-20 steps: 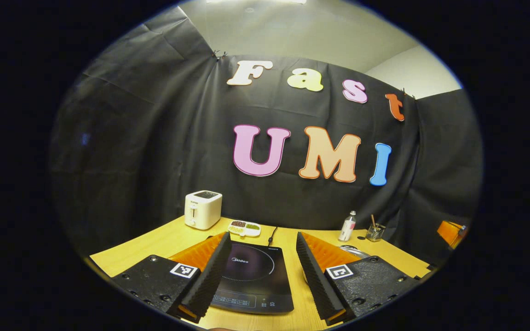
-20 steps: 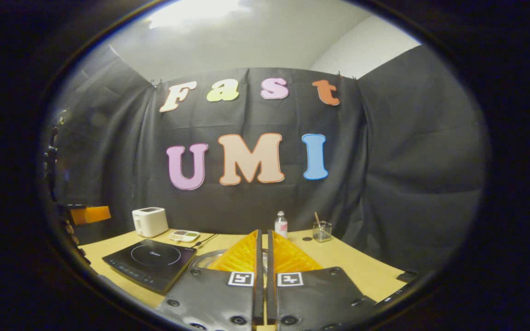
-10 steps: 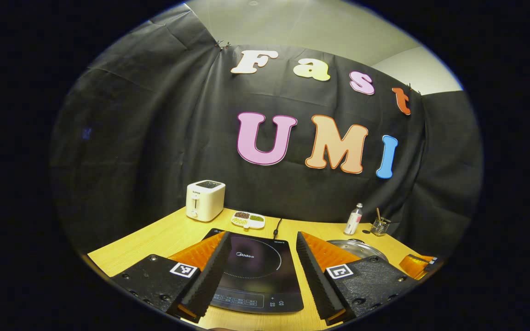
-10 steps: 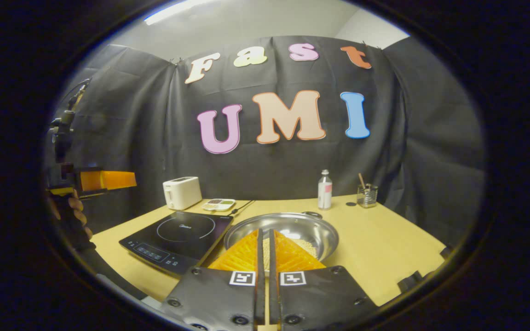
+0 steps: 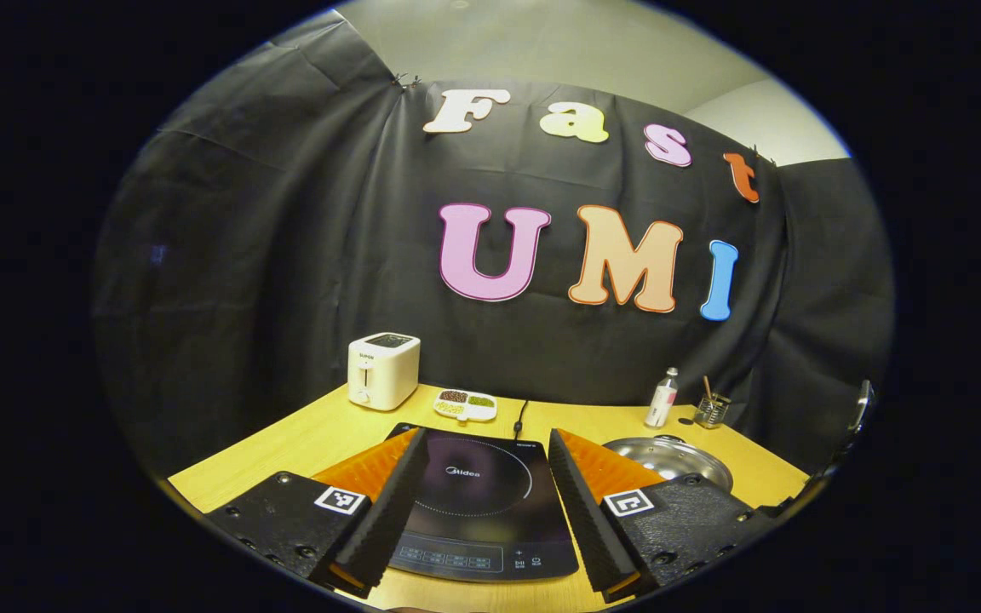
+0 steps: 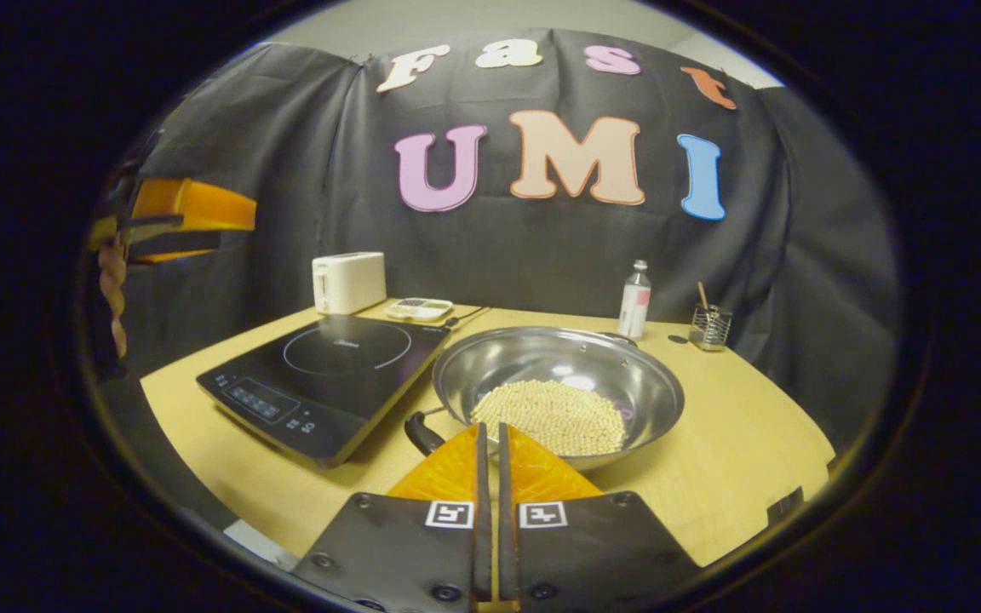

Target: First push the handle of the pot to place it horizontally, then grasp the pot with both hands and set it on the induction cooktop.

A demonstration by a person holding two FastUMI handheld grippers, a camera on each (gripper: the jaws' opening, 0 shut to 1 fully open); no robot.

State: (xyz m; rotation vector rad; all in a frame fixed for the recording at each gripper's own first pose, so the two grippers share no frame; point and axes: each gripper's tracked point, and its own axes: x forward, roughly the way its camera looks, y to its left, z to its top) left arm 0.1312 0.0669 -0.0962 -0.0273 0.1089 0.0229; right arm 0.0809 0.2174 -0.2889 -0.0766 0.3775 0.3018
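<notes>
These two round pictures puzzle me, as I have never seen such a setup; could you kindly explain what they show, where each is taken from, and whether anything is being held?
No robot arm is here: a person holds a two-finger gripper in each hand, and a fisheye camera rides on each, looking along its fingers. In the left gripper view, the left gripper is open above the induction cooktop. In the right gripper view, the right gripper is shut with nothing between its fingers, pointing at the near rim of the pot, which holds pale beans and stands on the wooden table beside the cooktop. Farther back are a toaster, a small divided dish, a bottle and a glass jar. Nothing is held.
</notes>
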